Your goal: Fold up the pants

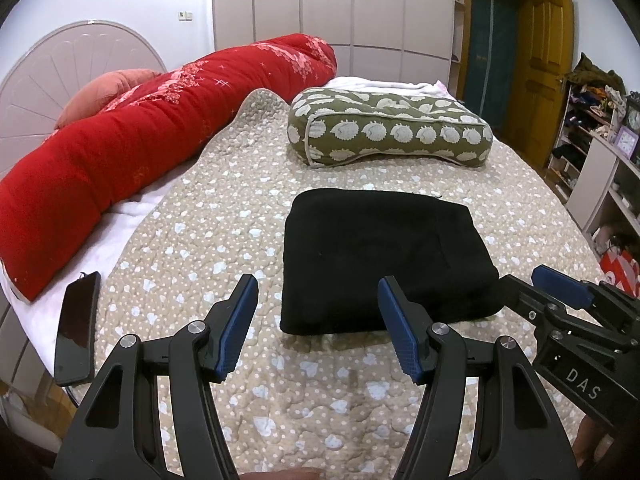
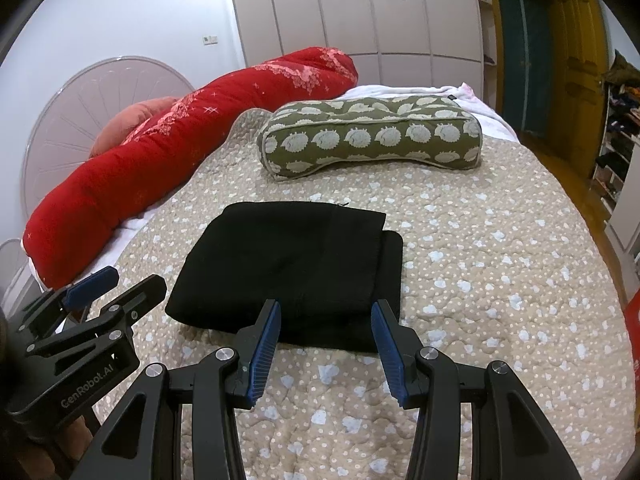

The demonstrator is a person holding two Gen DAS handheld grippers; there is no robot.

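Observation:
The black pants (image 1: pixel 384 260) lie folded into a thick rectangle on the beige quilted bed cover (image 1: pixel 208 240). They also show in the right wrist view (image 2: pixel 292 268). My left gripper (image 1: pixel 318 300) is open and empty, just short of the near left edge of the pants. My right gripper (image 2: pixel 325 322) is open and empty, with its fingertips over the near edge of the pants. Each gripper shows in the other's view: the right one at the pants' right corner (image 1: pixel 560 292), the left one at the left (image 2: pixel 100 292).
A green patterned pillow (image 1: pixel 392 128) lies beyond the pants. A long red rolled quilt (image 1: pixel 140 152) runs along the left by the headboard. A black phone (image 1: pixel 78 328) lies at the bed's left edge. Shelves (image 1: pixel 600 152) and a yellow door (image 1: pixel 548 60) stand at right.

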